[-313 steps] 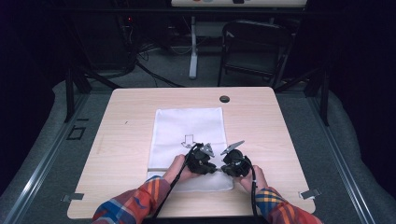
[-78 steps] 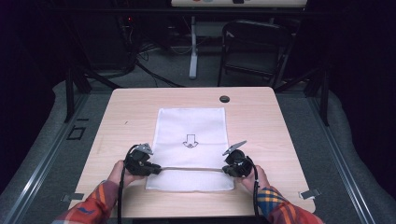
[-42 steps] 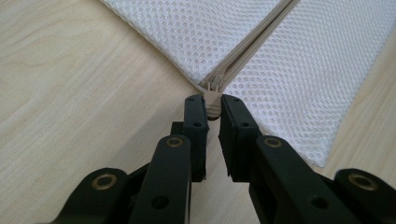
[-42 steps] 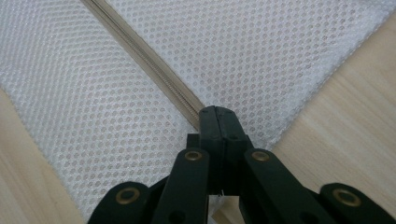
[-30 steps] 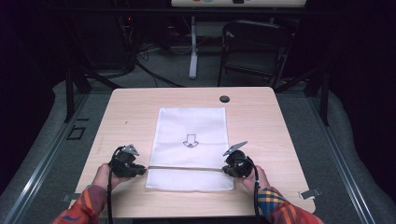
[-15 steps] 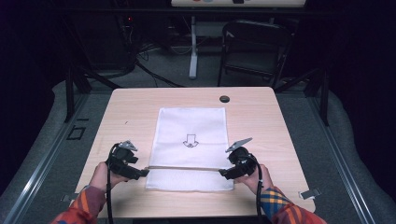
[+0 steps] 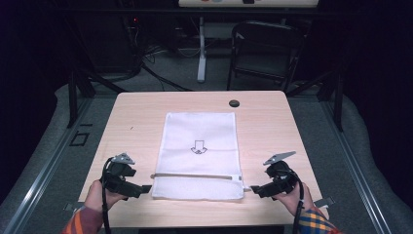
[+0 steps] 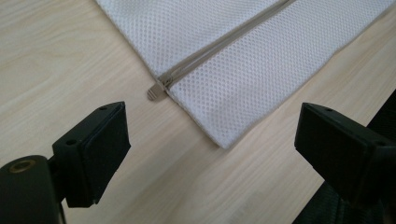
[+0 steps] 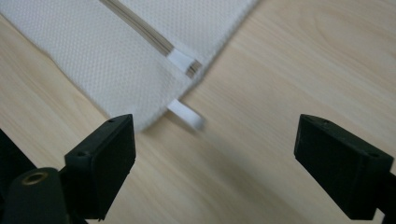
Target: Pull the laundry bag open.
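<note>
left gripper [image 7: 144,187] – jaws just opened, nothing between | right gripper [image 7: 253,188] – same | mesh bag [image 7: 199,146] flat

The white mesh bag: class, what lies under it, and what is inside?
The white mesh bag lies flat on the wooden table. Its grey zipper runs across near the front edge. The mesh hides the inside and the table beneath.

In the left gripper view the mesh bag [image 8: 243,51] runs past the top edge beyond the tongs, so its far end is cut off. In the right gripper view the white tab [image 9: 186,113] just ahead of the tongs blurs at its tip. In the high view the small dark disc [image 7: 234,103] far beyond both tongs is too small to identify.
</note>
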A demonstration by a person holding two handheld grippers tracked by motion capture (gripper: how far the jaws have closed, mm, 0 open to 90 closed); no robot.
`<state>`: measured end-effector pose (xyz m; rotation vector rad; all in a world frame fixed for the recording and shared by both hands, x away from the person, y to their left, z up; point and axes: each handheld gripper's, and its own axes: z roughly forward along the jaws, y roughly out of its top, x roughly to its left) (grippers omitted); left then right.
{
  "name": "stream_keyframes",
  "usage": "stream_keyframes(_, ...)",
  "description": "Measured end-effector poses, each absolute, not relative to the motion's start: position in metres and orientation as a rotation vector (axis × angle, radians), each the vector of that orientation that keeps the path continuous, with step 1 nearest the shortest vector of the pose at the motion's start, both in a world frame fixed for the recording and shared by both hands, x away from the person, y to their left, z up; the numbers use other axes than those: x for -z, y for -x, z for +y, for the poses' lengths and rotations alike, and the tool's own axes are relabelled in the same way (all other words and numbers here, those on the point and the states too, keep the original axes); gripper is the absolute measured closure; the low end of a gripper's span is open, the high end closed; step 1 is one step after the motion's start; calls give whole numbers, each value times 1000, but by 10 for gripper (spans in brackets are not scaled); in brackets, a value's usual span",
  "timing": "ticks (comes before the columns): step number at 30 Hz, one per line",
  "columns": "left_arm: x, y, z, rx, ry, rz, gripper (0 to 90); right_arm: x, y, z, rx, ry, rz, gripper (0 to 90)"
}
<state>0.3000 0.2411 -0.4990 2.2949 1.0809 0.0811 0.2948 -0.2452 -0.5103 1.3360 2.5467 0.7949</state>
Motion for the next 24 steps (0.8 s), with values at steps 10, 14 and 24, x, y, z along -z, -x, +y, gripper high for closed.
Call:
stream_keyframes(10, 503, -273, 248, -94, -2241, 1162, 43, 511, -250, -276, -784, -1402, 2494, 74)
stream_keyframes(14, 505, -265, 249, -103, -2240, 1172, 37, 511, -239, -276, -763, -1387, 2502, 67)
stream_keyframes(24, 508, -267, 245, -117, -2285, 1136, 24, 516, -244, -276, -735, -1388, 2534, 50)
